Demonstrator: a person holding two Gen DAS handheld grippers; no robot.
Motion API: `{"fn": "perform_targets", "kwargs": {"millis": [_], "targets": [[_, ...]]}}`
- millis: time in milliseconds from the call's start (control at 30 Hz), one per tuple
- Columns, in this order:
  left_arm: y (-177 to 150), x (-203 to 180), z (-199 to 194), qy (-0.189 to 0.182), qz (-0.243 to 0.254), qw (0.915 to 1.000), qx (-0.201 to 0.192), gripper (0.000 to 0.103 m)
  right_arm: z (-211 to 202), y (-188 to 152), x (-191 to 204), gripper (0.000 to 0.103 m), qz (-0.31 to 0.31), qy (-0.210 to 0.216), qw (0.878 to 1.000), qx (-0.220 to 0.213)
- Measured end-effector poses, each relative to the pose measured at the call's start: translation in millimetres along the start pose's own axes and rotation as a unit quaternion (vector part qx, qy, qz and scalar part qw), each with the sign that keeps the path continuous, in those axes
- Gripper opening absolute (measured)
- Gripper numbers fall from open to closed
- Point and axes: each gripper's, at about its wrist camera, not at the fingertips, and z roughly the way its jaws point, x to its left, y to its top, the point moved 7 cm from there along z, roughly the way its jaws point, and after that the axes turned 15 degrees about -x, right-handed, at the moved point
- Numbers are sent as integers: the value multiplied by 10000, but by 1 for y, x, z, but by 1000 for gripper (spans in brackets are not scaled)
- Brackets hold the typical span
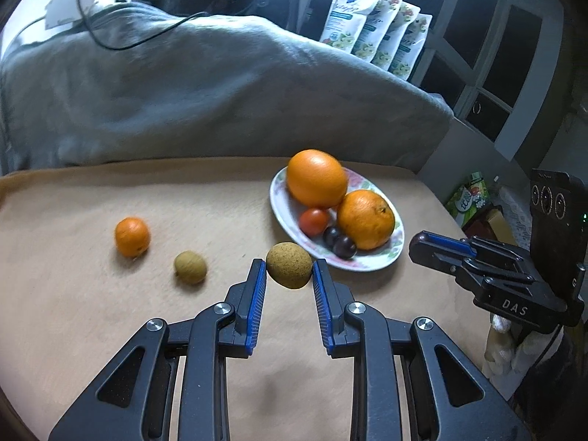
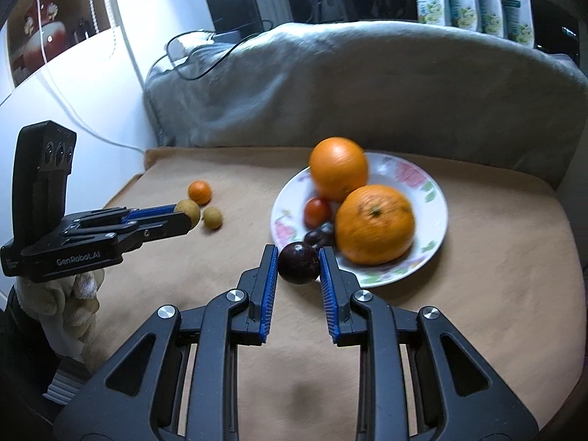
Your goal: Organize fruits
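My left gripper [image 1: 288, 265] is shut on a round brown-yellow fruit [image 1: 290, 257], held just above the tan cloth near the plate's front rim. In the right wrist view my right gripper [image 2: 298, 264] is shut on a dark purple plum [image 2: 298, 257] at the near edge of the floral plate [image 2: 422, 257]. On the plate [image 1: 279, 198] lie two oranges [image 1: 316, 178] [image 1: 365, 218], a small tomato [image 1: 313, 221] and dark grapes [image 1: 340, 242]. A mandarin [image 1: 132, 237] and a second brown fruit [image 1: 190, 267] lie on the cloth to the left. The right gripper [image 1: 422, 248] shows side-on, its plum hidden.
A grey blanket [image 1: 220, 84] covers the raised back behind the cloth, with a black cable [image 1: 110, 36] on it. Several printed pouches [image 1: 375, 25] stand at the back right. A gloved hand [image 2: 73, 308] carries the left gripper [image 2: 183, 217]. A white wall [image 2: 73, 110] borders the left.
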Motion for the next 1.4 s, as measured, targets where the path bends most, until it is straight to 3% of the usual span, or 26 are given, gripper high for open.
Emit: {"fn": "perform_targets", "kwargs": {"millis": [633, 1400], "targets": [[33, -46, 52, -265, 329, 9991, -66, 24, 20, 24, -70, 24, 126, -416, 9990, -142], [53, -74, 115, -365, 561, 9977, 99, 24, 43, 15, -98, 24, 490, -242, 9985, 20]]}}
